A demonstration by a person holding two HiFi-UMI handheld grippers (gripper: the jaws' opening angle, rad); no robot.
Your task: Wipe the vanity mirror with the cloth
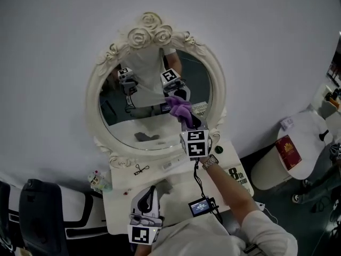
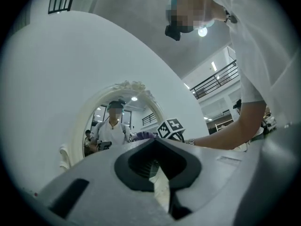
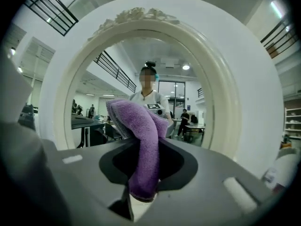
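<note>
The oval vanity mirror has a cream carved frame [image 1: 101, 73] topped with roses, and stands on a white table against the wall. My right gripper [image 1: 190, 122] is shut on a purple cloth [image 1: 180, 106], which it holds up against the lower right of the glass [image 1: 144, 116]. In the right gripper view the cloth [image 3: 136, 119] hangs folded out of the right gripper [image 3: 149, 145], close before the mirror [image 3: 225, 93]. My left gripper [image 1: 151, 190] rests low over the table's front, shut and empty. From the left gripper [image 2: 154, 142] the mirror [image 2: 136, 86] shows ahead.
On the white table [image 1: 176, 180] lie a small black item [image 1: 140, 169], a printed card [image 1: 237, 176] and a small figurine [image 1: 97, 181]. A small screen [image 1: 201, 207] hangs by a cable below my right arm. A black chair [image 1: 37, 207] stands left, a white stool [image 1: 298, 148] right.
</note>
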